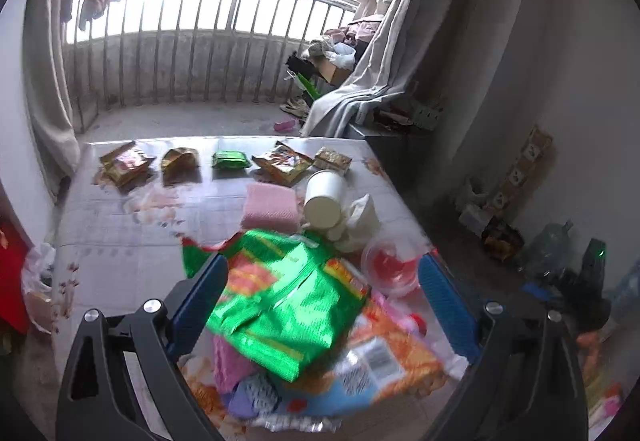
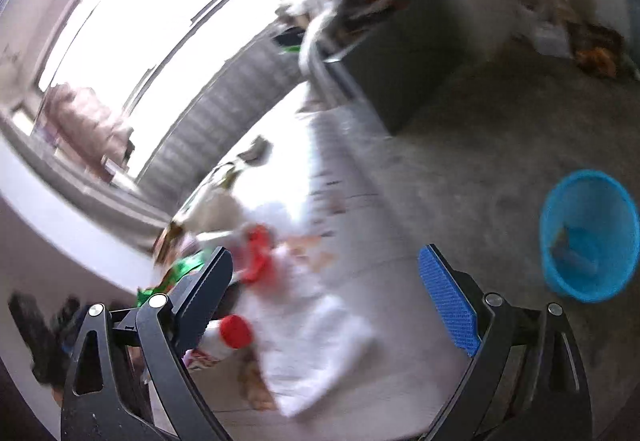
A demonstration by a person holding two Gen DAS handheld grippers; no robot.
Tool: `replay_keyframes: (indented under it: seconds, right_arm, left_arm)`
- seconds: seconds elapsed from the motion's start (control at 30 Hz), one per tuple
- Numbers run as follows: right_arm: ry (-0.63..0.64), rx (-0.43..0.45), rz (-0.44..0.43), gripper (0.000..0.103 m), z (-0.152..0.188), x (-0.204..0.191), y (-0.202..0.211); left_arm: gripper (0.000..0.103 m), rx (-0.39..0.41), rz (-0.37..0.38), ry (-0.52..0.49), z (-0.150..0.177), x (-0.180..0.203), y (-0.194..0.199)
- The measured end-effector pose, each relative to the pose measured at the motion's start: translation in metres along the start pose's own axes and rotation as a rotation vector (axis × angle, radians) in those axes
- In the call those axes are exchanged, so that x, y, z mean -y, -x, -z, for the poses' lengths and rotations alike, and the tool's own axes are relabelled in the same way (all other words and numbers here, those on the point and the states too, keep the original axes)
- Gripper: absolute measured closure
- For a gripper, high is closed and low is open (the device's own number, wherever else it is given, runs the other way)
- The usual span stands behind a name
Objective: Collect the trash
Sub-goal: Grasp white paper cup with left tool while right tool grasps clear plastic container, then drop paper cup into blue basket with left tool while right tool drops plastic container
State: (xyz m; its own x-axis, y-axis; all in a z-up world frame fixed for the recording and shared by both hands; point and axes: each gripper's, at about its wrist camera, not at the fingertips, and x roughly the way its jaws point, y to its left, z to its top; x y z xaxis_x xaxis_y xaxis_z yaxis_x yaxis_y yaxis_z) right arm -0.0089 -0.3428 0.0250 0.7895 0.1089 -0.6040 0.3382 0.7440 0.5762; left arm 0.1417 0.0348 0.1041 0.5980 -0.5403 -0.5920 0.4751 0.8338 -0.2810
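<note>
The left hand-held gripper (image 1: 320, 297) was spread wide around the green wrapper (image 1: 288, 305) for grasping; the right hand-held gripper (image 2: 326, 301) was likewise held agape, empty, near the blue bin (image 2: 588, 237).

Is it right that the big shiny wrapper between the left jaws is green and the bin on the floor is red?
Not quite. The bin on the floor is blue, not red, as the right wrist view shows. The big shiny wrapper between the left jaws is indeed green, seen in the left wrist view.
</note>
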Motion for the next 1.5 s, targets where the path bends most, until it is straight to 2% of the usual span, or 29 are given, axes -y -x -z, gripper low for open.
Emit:
replay_keyframes:
  seconds: [0.1,0.27,0.3,0.43,0.53,0.63,0.73,0.87,0.93,1.1,1.2,1.4,1.5]
  right_arm:
    - [0.095,-0.037,-0.047,0.015,0.0,-0.041,-0.019]
    - [0.282,-0.133,-0.082,0.021,0.005,-0.11,-0.052]
    - [0.312,-0.143,-0.075,0.024,0.005,-0.119,-0.059]
    - [0.385,-0.159,-0.004,0.033,0.006,-0.138,-0.084]
    - [0.401,-0.186,0.036,0.041,0.006,-0.14,-0.1]
    - [0.42,-0.198,0.063,0.047,0.009,-0.142,-0.108]
    - [0.424,-0.22,0.073,0.059,0.011,-0.14,-0.117]
    - [0.419,-0.24,0.085,0.075,0.013,-0.136,-0.125]
    - [0.409,-0.246,0.081,0.088,0.013,-0.133,-0.125]
    - [0.396,-0.229,0.083,0.099,0.014,-0.132,-0.121]
    - [0.391,-0.216,0.073,0.099,0.014,-0.133,-0.115]
    - [0.363,-0.181,0.053,0.099,0.013,-0.131,-0.095]
    - [0.339,-0.159,0.028,0.099,0.009,-0.127,-0.081]
  left_arm:
    - [0.009,-0.062,0.04,0.011,-0.026,-0.005,-0.024]
    - [0.009,-0.249,0.109,0.029,-0.077,-0.015,-0.094]
    - [0.009,-0.276,0.098,0.025,-0.084,-0.015,-0.106]
    - [0.009,-0.388,0.026,-0.093,-0.107,-0.007,-0.177]
    - [0.009,-0.441,-0.016,-0.146,-0.108,-0.002,-0.214]
    - [0.009,-0.491,-0.022,-0.154,-0.106,-0.003,-0.246]
    - [0.009,-0.525,-0.03,-0.154,-0.101,-0.003,-0.266]
    - [0.011,-0.551,-0.044,-0.169,-0.094,-0.001,-0.28]
    - [0.019,-0.566,-0.052,-0.166,-0.091,-0.001,-0.284]
    - [0.038,-0.579,-0.045,-0.117,-0.088,-0.007,-0.286]
    - [0.05,-0.575,-0.028,-0.08,-0.089,-0.011,-0.283]
    - [0.051,-0.558,-0.011,0.0,-0.09,-0.02,-0.272]
    - [0.051,-0.514,0.001,0.005,-0.097,-0.017,-0.25]
